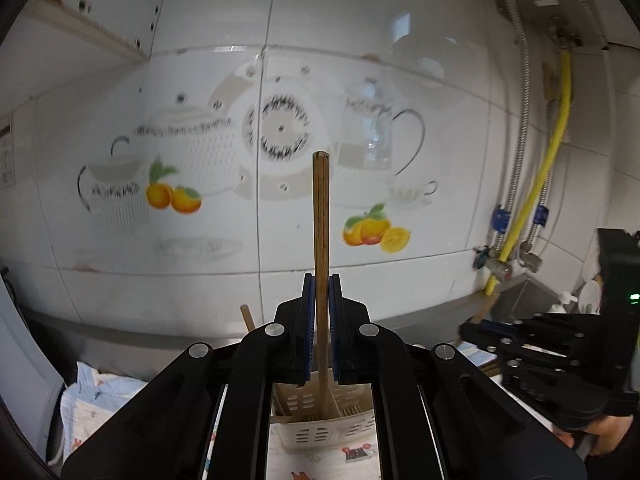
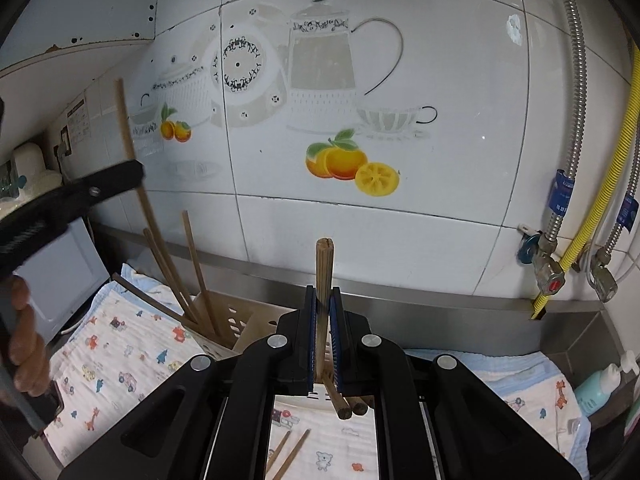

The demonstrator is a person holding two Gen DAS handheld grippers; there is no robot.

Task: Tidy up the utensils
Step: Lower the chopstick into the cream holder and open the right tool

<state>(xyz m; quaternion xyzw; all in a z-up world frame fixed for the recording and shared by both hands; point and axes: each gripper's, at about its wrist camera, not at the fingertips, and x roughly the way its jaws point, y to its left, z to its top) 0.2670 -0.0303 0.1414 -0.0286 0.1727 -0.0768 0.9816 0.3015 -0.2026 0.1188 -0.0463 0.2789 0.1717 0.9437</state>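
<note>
Clearly both tongs clench a chopstick upright—left gripper [image 1: 319, 284] and right gripper [image 2: 323, 300]—tips aimed down at the slotted holder [image 1: 316, 428] at six o'clock.

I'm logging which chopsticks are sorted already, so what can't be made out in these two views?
- Left wrist view: the holder interior, hidden by the left tool clamping a chopstick.
- Right wrist view: the lower end of the right tool's chopstick, hidden behind its fingers.
- Right wrist view: loose chopsticks on the cloth, cut off by the edge.
</note>
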